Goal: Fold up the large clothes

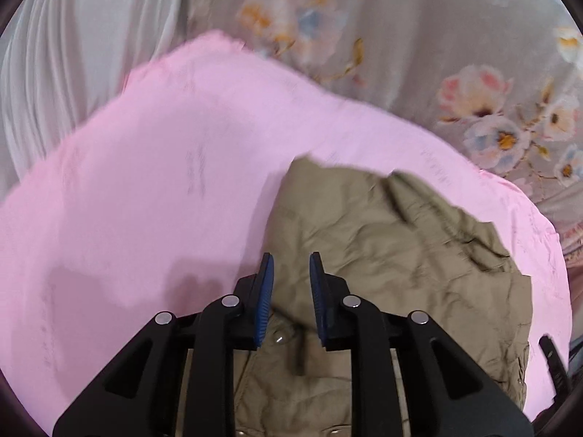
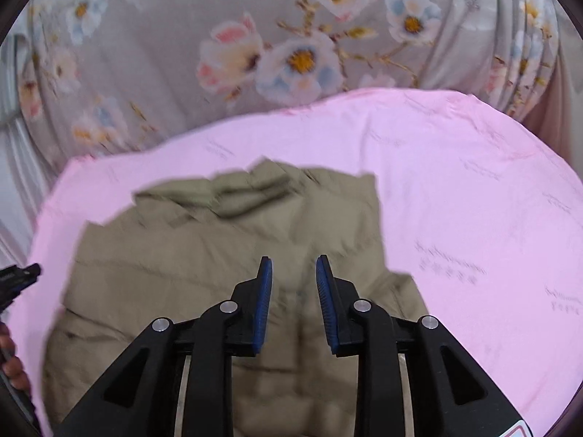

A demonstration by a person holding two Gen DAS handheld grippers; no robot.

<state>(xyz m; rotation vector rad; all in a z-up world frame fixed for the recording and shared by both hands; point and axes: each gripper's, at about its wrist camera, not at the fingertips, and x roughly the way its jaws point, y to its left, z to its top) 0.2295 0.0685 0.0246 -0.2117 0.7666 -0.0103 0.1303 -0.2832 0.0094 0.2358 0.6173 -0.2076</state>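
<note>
An olive-khaki padded jacket (image 1: 393, 255) lies crumpled on a pink sheet (image 1: 145, 182). It also shows in the right wrist view (image 2: 204, 255) on the same pink sheet (image 2: 473, 189). My left gripper (image 1: 291, 260) hovers over the jacket's left part, near its snap buttons, open and empty. My right gripper (image 2: 293, 262) hovers over the jacket's right part, open and empty. The left gripper's tip shows at the left edge of the right wrist view (image 2: 18, 276).
The pink sheet lies on a grey bedspread with a flower print (image 2: 255, 54), also in the left wrist view (image 1: 473, 73). Pale pleated fabric (image 1: 73, 54) lies at the far left. A hand (image 2: 11, 360) shows at the left edge.
</note>
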